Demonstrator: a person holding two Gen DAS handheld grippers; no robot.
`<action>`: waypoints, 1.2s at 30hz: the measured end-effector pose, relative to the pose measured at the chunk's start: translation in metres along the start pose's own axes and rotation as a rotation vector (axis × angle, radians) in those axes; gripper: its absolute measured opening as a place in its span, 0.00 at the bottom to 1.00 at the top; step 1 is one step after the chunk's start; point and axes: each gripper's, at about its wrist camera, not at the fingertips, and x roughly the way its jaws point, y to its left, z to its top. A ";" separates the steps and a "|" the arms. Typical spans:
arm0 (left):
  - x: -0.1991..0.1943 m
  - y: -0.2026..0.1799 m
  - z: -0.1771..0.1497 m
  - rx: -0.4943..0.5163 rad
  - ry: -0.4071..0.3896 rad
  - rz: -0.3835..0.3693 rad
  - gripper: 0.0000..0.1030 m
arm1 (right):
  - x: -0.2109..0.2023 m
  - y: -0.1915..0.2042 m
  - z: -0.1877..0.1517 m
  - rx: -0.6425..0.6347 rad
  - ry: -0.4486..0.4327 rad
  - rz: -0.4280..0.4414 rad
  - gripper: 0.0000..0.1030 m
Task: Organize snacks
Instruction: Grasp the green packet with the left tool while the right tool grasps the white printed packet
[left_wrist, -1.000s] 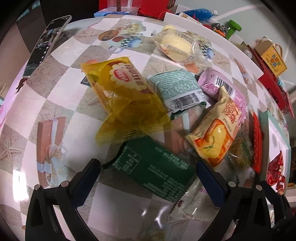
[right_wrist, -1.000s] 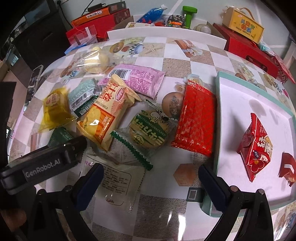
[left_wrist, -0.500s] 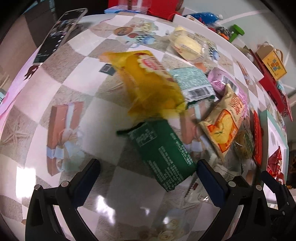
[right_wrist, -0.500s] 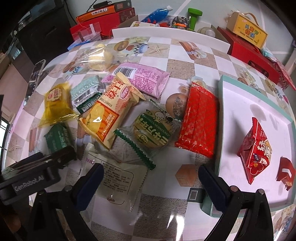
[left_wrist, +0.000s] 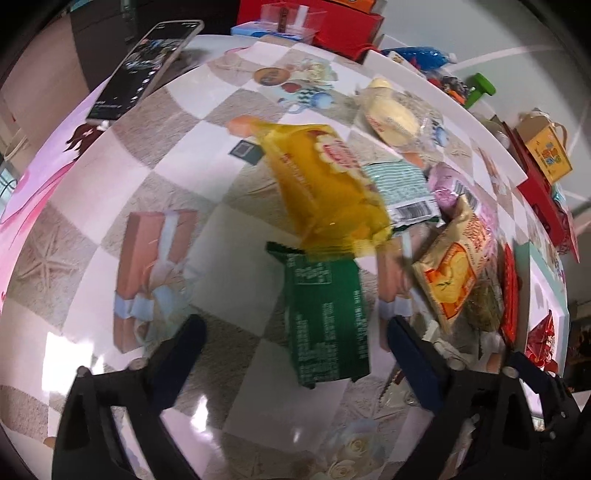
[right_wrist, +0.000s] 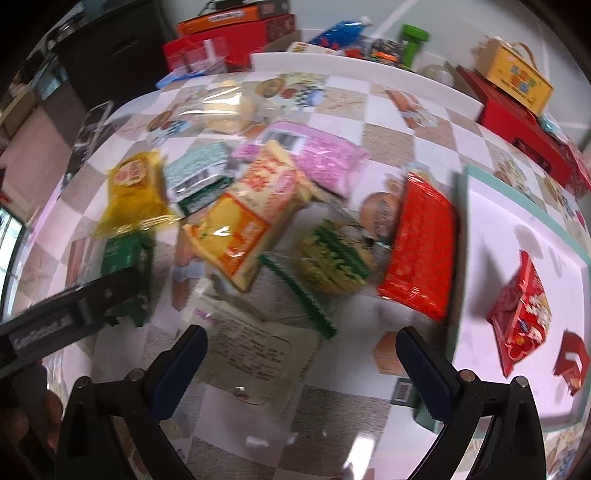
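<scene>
Where the checkered table (right_wrist: 388, 140) carries the snacks, the dark green packet (left_wrist: 327, 314) serves as landmark: it lies flat, white print on it too blurred to read, between the fingers of the left gripper (left_wrist: 291, 347), whose jaws are closing but whose pads stand clear of it. Just beyond it lies the yellow packet (left_wrist: 325, 177) with a red oval logo, unreadable; right of that, a pale green packet (left_wrist: 402, 188) showing a barcode, a pink packet (right_wrist: 321, 158) with a barcode, and an orange-and-cream bag (right_wrist: 251, 210) with red characters. Farther right lie a long red packet (right_wrist: 424, 243) and the teal-rimmed tray (right_wrist: 491, 177) holding a red bag (right_wrist: 521, 314). The right gripper (right_wrist: 301, 365) hangs wide, empty, over a white packet (right_wrist: 255, 358) with illegible text. A phone (left_wrist: 147, 62) lies far left.
</scene>
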 end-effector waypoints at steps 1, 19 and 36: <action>0.004 -0.007 0.003 -0.002 0.000 -0.003 0.85 | 0.001 0.004 0.000 -0.018 0.000 0.009 1.00; 0.012 -0.011 0.010 0.023 0.012 0.009 0.84 | 0.028 0.019 -0.012 -0.156 0.100 0.016 0.98; 0.021 -0.025 0.010 0.069 0.017 0.036 0.84 | 0.029 0.036 -0.004 -0.184 0.025 0.046 0.84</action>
